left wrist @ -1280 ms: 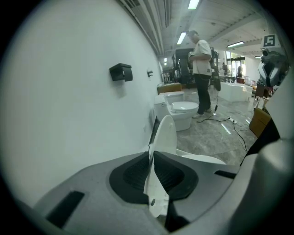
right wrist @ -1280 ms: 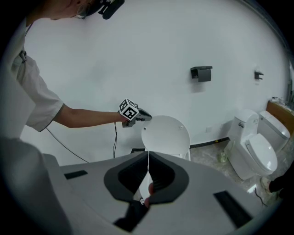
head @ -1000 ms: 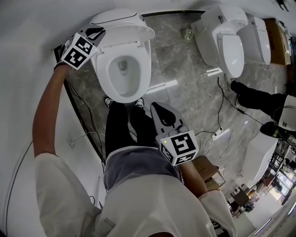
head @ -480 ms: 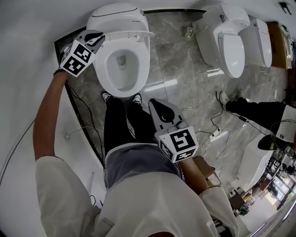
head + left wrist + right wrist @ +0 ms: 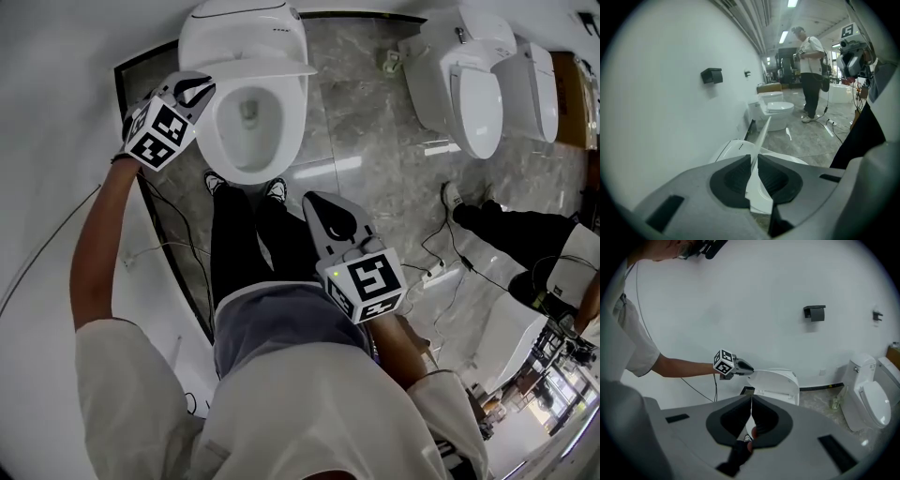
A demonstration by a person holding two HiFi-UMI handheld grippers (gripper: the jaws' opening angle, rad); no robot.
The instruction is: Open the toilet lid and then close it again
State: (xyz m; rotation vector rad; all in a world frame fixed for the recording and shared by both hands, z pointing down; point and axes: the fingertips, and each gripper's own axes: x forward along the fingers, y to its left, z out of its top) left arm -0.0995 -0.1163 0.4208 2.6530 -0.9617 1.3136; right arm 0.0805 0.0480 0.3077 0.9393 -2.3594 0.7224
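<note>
Left jaws clamped on the toilet lid's edge; right jaws closed, empty.
Head view: left gripper point(image 5: 200, 91) at the left rim of the toilet lid point(image 5: 267, 67), which is tilted up over the bowl point(image 5: 246, 131); right gripper point(image 5: 316, 204) well apart; grey marble floor point(image 5: 366, 103), white wall point(image 5: 56, 94). Left gripper view alone shows the thin lid edge pinched between the jaws. Right gripper view: jaws together on nothing, second toilet point(image 5: 869, 399) at right.

No lettering, brand, number or sign can be read anywhere in these views.
</note>
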